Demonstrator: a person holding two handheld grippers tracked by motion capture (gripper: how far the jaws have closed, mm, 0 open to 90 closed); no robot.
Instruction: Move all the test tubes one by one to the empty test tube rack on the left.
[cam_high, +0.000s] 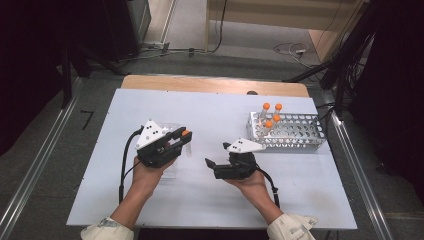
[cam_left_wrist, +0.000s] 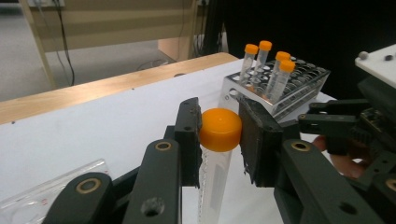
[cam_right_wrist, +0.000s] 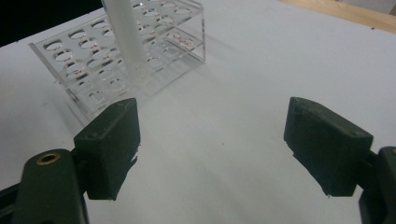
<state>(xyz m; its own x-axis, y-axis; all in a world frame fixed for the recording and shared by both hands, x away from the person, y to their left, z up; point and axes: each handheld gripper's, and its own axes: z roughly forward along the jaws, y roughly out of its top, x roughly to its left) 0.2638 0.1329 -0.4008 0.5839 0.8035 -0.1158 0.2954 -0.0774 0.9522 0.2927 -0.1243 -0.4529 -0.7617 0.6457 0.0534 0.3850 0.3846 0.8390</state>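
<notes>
My left gripper (cam_high: 181, 137) is shut on the orange cap (cam_left_wrist: 220, 128) of a clear tube, whose body (cam_left_wrist: 214, 182) hangs straight down between the jaws. In the high view the gripper is over a clear plastic rack (cam_high: 172, 167) at the left of the white board. In the right gripper view the tube body (cam_right_wrist: 125, 37) stands over that clear rack (cam_right_wrist: 154, 42), just above or in a hole. My right gripper (cam_high: 218, 155) is beside it, pointing left, and stands open (cam_right_wrist: 215, 140) with nothing between its wide-apart jaws.
A metal rack (cam_high: 300, 131) at the right of the board holds several orange-capped tubes (cam_high: 270, 115), grouped at its left end. In the left gripper view this rack (cam_left_wrist: 303, 88) lies just beyond the right gripper (cam_left_wrist: 345, 126). The board's wooden far edge (cam_high: 215, 84) runs behind.
</notes>
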